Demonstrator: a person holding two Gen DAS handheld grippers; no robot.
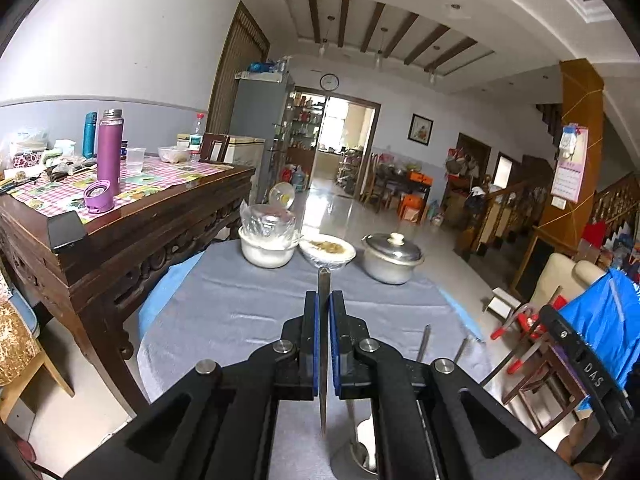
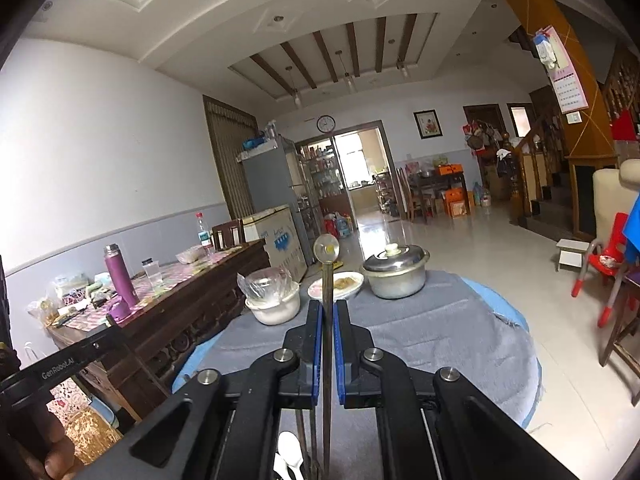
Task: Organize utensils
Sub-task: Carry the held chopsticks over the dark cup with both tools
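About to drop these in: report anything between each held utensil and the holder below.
Nothing separate intervenes. The left tongs grip a metal utensil just left of the holder; the right tongs grip a stick right by it. Only the white spoon already inside crowds the opening.

Grey tablecloth [image 1: 248,312], purple flask [image 1: 109,152], pink-checked cloth [image 1: 168,172].
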